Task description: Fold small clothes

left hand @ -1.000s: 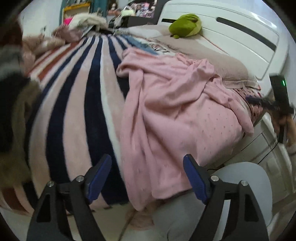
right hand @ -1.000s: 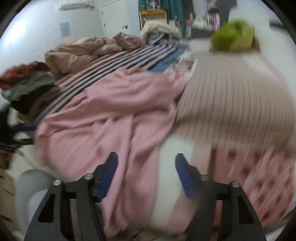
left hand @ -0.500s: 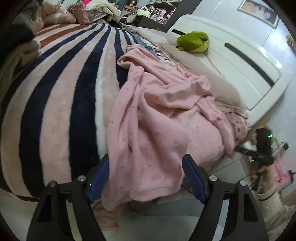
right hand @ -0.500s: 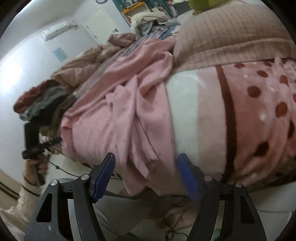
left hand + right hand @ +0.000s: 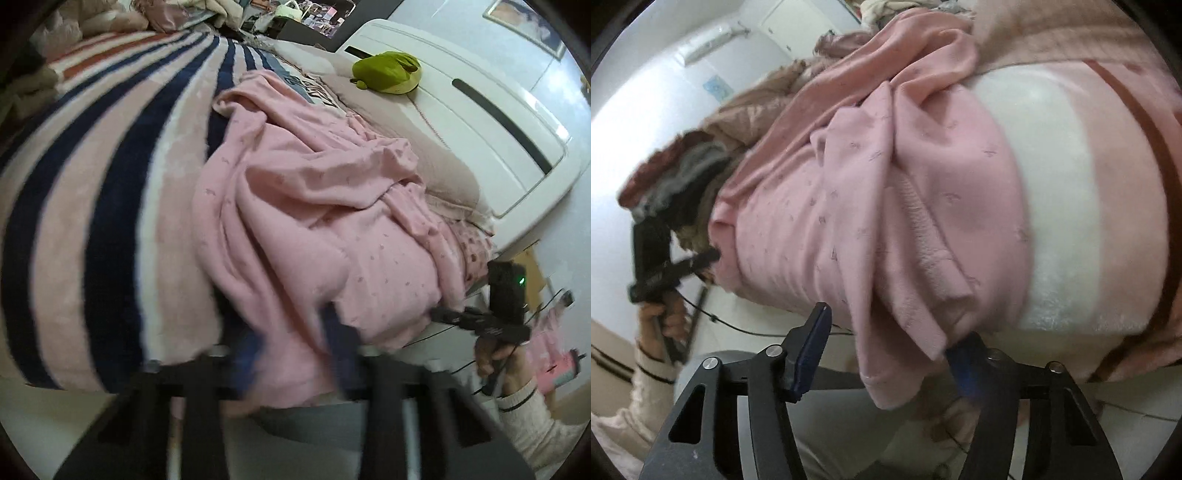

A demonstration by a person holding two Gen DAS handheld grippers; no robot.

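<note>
A pink garment (image 5: 314, 206) lies crumpled on the bed, its lower edge hanging over the side. My left gripper (image 5: 295, 350), blurred, is closing on the left part of that hanging hem, and cloth fills the gap between its pads. My right gripper (image 5: 890, 354) is at the hem's other end. Its jaws are closing with a fold of the pink garment (image 5: 886, 206) hanging between them. The right pad touches the cloth and the left pad stands clear of it. Each view shows the other hand: the right gripper (image 5: 437, 314) and the left gripper (image 5: 713, 254).
A pink, white and navy striped blanket (image 5: 92, 221) covers the bed. A green plush toy (image 5: 386, 72) sits by the white headboard (image 5: 480, 122). A pink dotted blanket (image 5: 1071, 184) hangs at the right. Piled clothes (image 5: 676, 177) lie at the far end. A person's grey-clad legs (image 5: 314, 443) are below.
Both grippers have dropped to the garment's hanging edge. Their jaws have narrowed, the left one down onto the hem. The right view has swung from the bed top to its side.
</note>
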